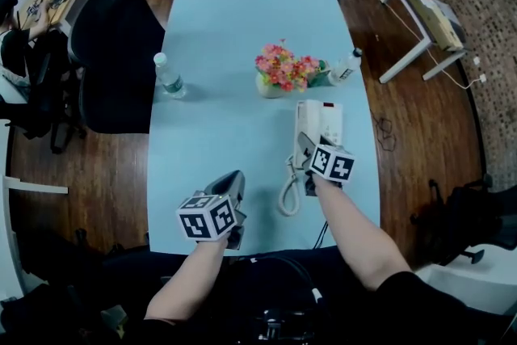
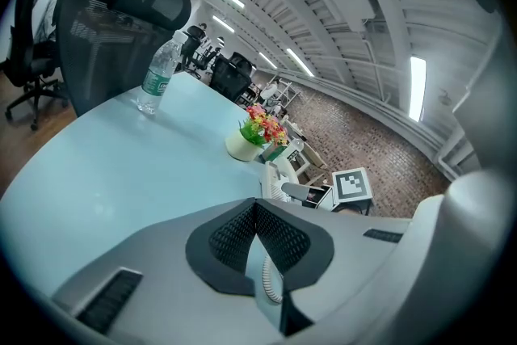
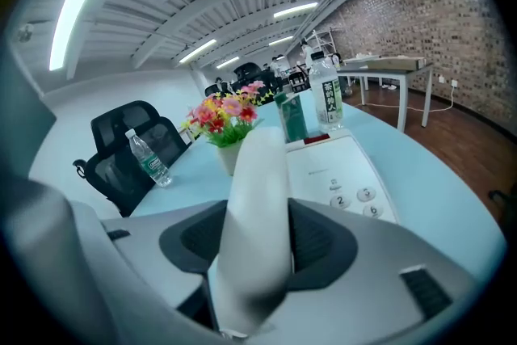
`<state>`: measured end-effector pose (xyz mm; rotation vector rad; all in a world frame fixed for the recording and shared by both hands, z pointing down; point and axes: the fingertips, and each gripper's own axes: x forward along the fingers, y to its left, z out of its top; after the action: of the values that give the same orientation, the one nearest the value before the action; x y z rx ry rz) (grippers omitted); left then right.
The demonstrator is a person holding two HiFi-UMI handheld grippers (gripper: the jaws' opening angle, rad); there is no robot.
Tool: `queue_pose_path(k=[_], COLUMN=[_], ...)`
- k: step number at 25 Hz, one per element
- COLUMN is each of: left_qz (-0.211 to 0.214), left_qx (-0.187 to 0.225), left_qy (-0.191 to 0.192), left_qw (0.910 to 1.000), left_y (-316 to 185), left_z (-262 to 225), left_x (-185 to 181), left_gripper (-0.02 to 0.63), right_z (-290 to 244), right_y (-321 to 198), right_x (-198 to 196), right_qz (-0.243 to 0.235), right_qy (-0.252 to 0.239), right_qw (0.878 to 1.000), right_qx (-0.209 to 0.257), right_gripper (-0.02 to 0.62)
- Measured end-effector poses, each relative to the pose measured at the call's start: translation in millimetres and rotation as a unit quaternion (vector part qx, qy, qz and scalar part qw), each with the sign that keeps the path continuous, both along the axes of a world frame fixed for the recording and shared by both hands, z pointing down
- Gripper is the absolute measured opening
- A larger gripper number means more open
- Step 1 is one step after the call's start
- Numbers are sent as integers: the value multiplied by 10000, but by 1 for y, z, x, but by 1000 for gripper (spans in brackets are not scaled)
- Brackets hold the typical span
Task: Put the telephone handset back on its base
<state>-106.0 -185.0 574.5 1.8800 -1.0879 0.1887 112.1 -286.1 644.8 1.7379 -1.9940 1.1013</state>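
Pale blue office table: the handset is seen clamped in the right gripper over the base, at its near left. It is apparently not yet seated and released. The left gripper is held closed and empty, near left.

Near lens, handset blurred, lower end cut off at bottom edge; covers left side of base. Label print on bottle too small to read.

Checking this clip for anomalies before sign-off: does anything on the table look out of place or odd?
Only the white plastic telephone handset: it is off its cradle, clamped in the right claw above the white push-button telephone base. The pot of pink and yellow flowers stands upright; nothing looks spilled.
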Motion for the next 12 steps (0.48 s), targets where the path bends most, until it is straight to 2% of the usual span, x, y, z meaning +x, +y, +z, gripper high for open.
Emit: queue_pose_path(k=[9, 12], left_qz=[-62, -73], left_qx=[-69, -88], left_qy=[-67, -60], left_qw=[9999, 9999], left_y=[11, 10], left_z=[4, 4], left_x=[-11, -11], left_gripper=[-2, -2], right_z=[8, 8], right_y=[-3, -3], right_x=[-6, -6], right_qz=[-68, -123], right_qy=[203, 479], right_qw=[9997, 9988], right_qx=[-95, -48], right_gripper=[238, 245])
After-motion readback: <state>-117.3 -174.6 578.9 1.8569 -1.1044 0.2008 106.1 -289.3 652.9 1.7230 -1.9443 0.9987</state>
